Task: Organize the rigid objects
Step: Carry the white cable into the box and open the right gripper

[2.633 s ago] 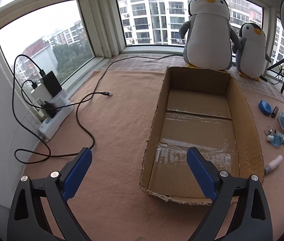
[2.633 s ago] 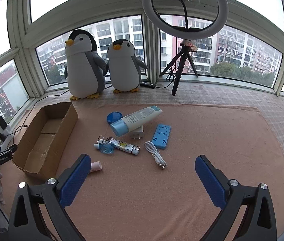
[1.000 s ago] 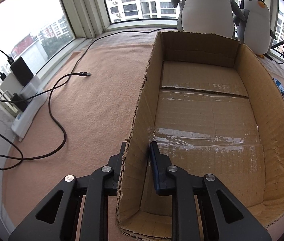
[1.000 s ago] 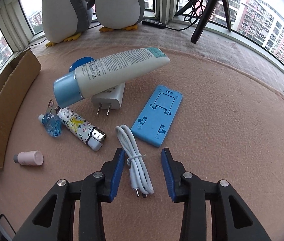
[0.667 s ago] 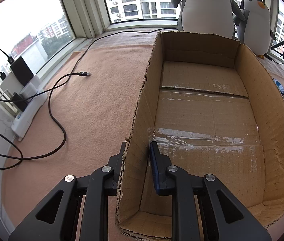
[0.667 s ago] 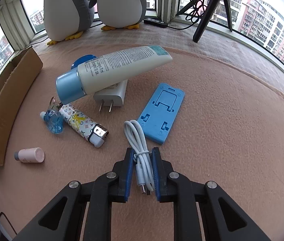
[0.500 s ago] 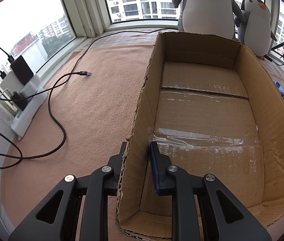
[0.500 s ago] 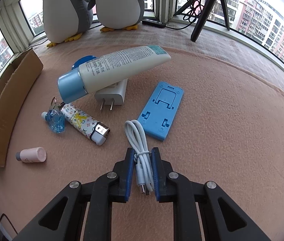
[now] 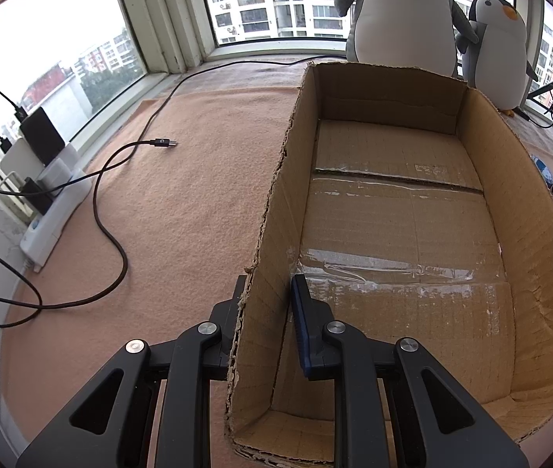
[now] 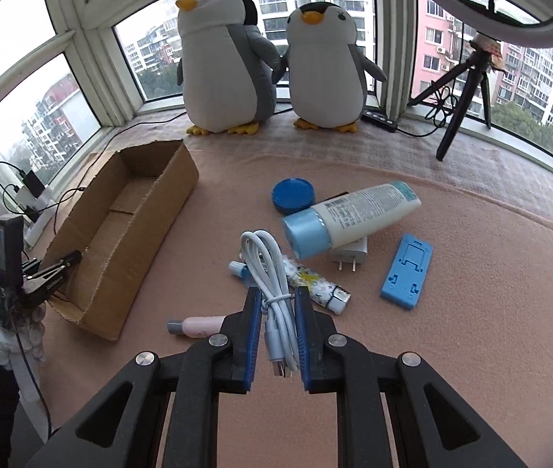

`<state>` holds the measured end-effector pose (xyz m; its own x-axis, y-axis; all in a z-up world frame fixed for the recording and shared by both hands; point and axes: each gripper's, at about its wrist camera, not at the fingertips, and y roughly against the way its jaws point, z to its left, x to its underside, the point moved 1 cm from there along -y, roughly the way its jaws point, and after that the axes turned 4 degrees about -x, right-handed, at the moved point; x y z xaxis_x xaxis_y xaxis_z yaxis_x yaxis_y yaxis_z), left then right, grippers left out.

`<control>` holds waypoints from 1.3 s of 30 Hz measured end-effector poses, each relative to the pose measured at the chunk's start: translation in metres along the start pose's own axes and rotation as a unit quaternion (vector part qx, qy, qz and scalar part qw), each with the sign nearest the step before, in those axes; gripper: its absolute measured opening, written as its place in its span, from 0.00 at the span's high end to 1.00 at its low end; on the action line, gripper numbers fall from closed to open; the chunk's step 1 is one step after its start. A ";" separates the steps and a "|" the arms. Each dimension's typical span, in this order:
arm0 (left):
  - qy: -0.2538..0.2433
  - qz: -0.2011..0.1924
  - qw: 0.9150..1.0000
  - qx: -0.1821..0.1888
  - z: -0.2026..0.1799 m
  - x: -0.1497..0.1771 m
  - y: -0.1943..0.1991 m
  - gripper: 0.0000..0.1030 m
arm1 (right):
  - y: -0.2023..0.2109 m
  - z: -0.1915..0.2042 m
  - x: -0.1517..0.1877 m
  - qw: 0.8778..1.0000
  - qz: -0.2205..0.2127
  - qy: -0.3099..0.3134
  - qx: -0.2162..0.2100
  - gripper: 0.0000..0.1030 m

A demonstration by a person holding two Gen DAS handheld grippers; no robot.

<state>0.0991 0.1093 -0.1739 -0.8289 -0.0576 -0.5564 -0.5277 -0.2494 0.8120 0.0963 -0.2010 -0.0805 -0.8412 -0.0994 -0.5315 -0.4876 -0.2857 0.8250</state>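
My left gripper [image 9: 266,292] is shut on the left wall of the open cardboard box [image 9: 526,210], one finger outside and one inside; the box holds nothing. The box also shows at the left of the right wrist view [image 10: 151,230]. My right gripper [image 10: 276,304] is shut on a coiled white USB cable [image 10: 268,269] and holds it lifted above the mat. Below and beyond it lie a patterned lighter [image 10: 315,280], a white-and-blue tube [image 10: 354,214], a white charger plug [image 10: 348,253], a blue phone stand [image 10: 407,271], a blue round lid [image 10: 294,194] and a small pink bottle [image 10: 198,325].
Two plush penguins [image 10: 221,62] stand at the window behind the box. A tripod [image 10: 459,89] with a ring light stands at the back right. A power strip [image 9: 48,199] and black cable [image 9: 120,202] lie left of the box on the tan mat.
My right gripper has lifted the white cable off the mat and drawn back and left, towards the box. The left gripper keeps its hold on the box wall.
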 end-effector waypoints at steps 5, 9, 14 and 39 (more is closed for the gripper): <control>0.003 -0.001 1.000 0.002 0.000 0.000 0.000 0.83 | -0.019 0.062 -0.017 0.998 -0.003 0.049 -0.043 0.85; 0.005 -0.002 1.000 0.004 0.000 0.000 0.000 0.83 | -0.039 0.102 -0.024 0.995 0.006 0.079 -0.065 0.85; 0.007 -0.002 1.000 0.005 0.001 0.001 0.000 0.83 | -0.060 0.139 -0.025 0.991 0.022 0.105 -0.082 0.85; 0.011 -0.004 1.000 0.005 0.001 0.001 0.000 0.83 | -0.081 0.176 -0.019 0.986 0.018 0.131 -0.097 0.37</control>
<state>0.0975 0.1100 -0.1743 -0.8206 -0.0779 -0.5662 -0.5356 -0.2410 0.8094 0.1108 -0.0084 -0.1035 -0.7551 -0.3489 -0.5550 -0.3828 -0.4527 0.8053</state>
